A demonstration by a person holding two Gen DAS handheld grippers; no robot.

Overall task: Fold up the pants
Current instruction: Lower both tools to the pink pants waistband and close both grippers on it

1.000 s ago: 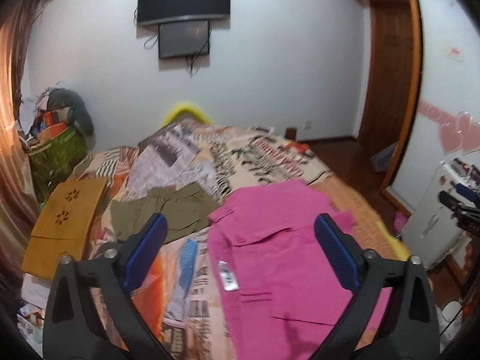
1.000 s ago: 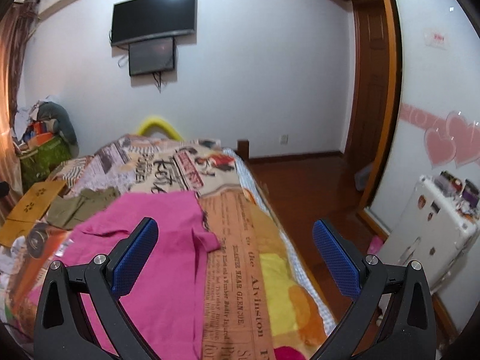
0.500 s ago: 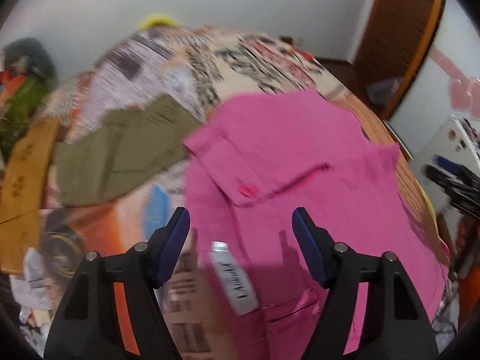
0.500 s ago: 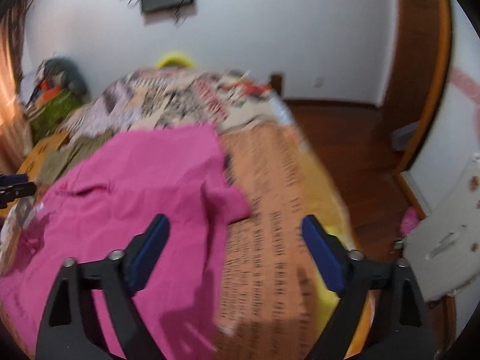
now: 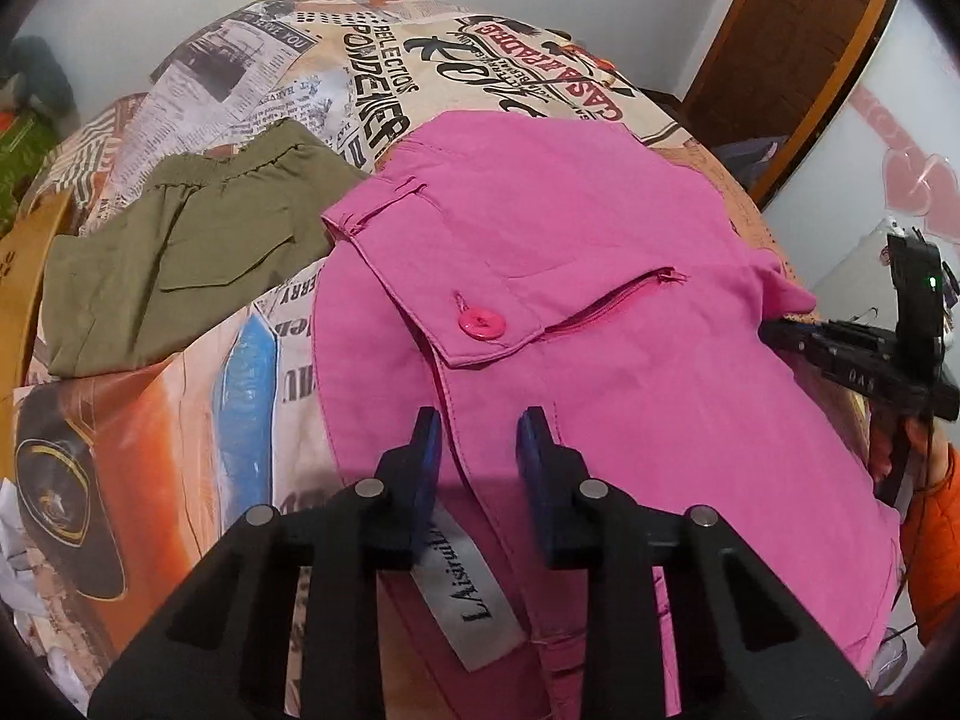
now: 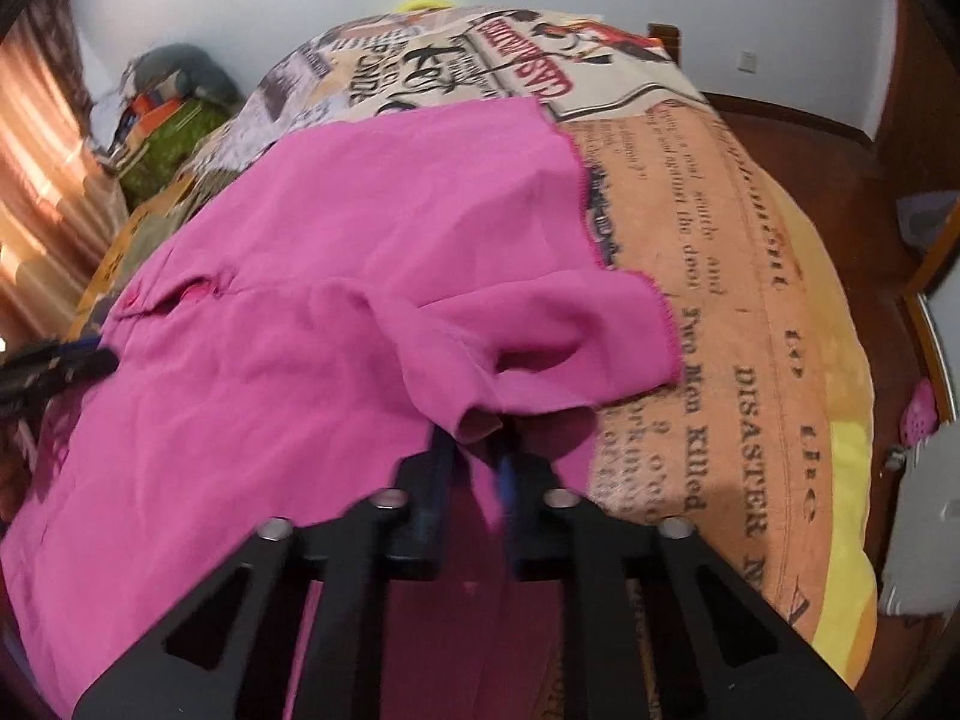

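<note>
Left wrist view looks down on pink pants (image 5: 600, 276) spread across a bed covered by a newspaper-print blanket (image 5: 372, 66). They fill the centre and right of the frame, waistband toward the lower middle, with a pink button (image 5: 480, 322) and an open zipper (image 5: 612, 300) near the centre. The left gripper (image 5: 479, 450) rises from the bottom edge; its blue pads (image 5: 427, 450) are narrow and closing, with the pants' front seam lying between them, though a gap to the cloth still shows. A white brand label (image 5: 474, 594) sits just below the pads. Olive shorts (image 5: 180, 258) lie apart at left, touching the pants only at one corner. At the right edge the other gripper's black frame meets the pants' hem beside an orange sleeve (image 5: 936, 540).

Right wrist view shows the pants from the hem side, filling the left and centre. The right gripper (image 6: 474, 450) is closing, its pads pinched on a bunched fold of pink fabric at lower centre.
</note>
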